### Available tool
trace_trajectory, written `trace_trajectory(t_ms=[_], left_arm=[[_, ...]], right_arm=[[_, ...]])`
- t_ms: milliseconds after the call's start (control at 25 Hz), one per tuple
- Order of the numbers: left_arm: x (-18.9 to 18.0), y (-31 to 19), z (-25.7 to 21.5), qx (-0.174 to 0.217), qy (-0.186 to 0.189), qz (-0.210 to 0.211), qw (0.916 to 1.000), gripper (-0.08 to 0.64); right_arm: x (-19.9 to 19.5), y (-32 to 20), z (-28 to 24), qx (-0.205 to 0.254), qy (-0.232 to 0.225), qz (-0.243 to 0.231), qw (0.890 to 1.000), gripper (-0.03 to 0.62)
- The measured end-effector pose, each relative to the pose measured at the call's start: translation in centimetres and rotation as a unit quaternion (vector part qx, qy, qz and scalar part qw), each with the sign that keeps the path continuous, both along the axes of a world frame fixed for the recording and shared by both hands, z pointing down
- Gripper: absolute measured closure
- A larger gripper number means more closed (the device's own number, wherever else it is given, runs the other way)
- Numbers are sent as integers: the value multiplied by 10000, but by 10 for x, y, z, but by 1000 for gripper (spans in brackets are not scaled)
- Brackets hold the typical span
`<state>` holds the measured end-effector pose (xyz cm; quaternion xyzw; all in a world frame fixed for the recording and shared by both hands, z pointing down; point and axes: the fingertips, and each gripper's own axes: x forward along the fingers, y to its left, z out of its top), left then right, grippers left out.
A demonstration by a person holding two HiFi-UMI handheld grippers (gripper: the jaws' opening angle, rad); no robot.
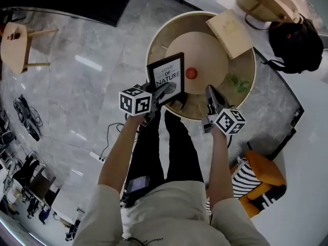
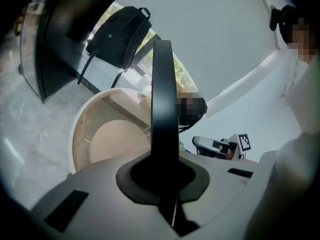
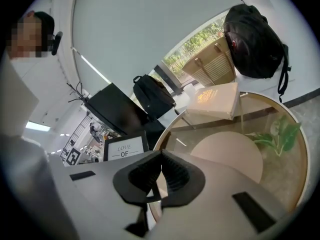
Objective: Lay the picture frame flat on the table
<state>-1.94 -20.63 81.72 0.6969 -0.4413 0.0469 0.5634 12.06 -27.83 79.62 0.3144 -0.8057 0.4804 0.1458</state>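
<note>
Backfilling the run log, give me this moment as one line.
left gripper: shut on picture frame | pose: upright, not yet flat, at near rim of table | right gripper: shut, empty

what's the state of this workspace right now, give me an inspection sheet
surface: round table with a pale rim, standing on a grey marble floor
job's things: picture frame reading "love of nature", held tilted at the table's near edge, not lying flat
clutter: small red round thing, pale wooden box, green leaves
grippers: left gripper has its fingers shut on the frame's edge; right gripper is shut and empty, at the near rim
cables: loose cable on the floor; cable tangle at far left
surroundings: black backpack, woven basket, wooden stool, orange chair
</note>
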Motion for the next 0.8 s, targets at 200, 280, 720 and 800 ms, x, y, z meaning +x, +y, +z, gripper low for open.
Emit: trace_trajectory(t_ms=[200, 280, 720, 800], left_arm=[[30, -11, 45, -280, 592, 21, 9978, 532], [44, -15, 60, -381, 808, 58, 9960, 532], [98, -32, 114, -673, 1279, 247, 9892, 532], [106, -34, 121, -708, 1281, 301, 9888, 532]], right_arm=[[6, 2, 39, 83, 502, -233, 9984, 560], [6, 4, 52, 166, 718, -381, 9966, 560], [9, 15, 122, 140, 1388, -842, 9866, 560], [16, 16, 131, 93, 1441, -901, 9854, 560]])
